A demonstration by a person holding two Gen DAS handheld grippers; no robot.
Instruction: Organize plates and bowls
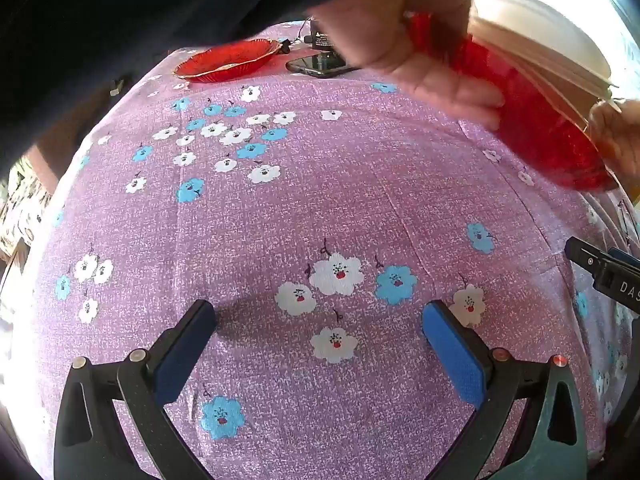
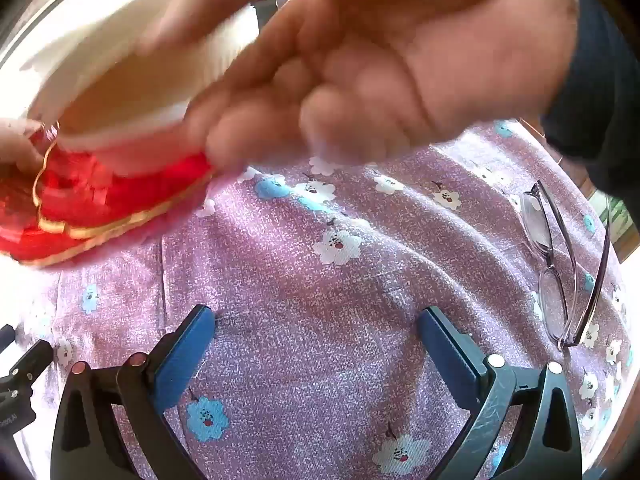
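Observation:
A person's bare hands (image 1: 420, 68) hold a tilted stack above the table's right side: red glass plates (image 1: 536, 120) with gold rims under white bowls (image 1: 540, 36). The stack also shows at the upper left of the right wrist view, red plates (image 2: 100, 204) and white bowl (image 2: 132, 92), with a blurred hand (image 2: 380, 80) over it. A single red plate (image 1: 228, 60) lies at the far edge of the table. My left gripper (image 1: 320, 316) is open and empty low over the cloth. My right gripper (image 2: 316, 320) is open and empty too.
The table has a purple flowered cloth (image 1: 320, 200). A black phone (image 1: 320, 66) and a small black device (image 1: 324, 38) lie at the far edge by the red plate. Spectacles (image 2: 560, 264) lie on the cloth at the right of the right wrist view.

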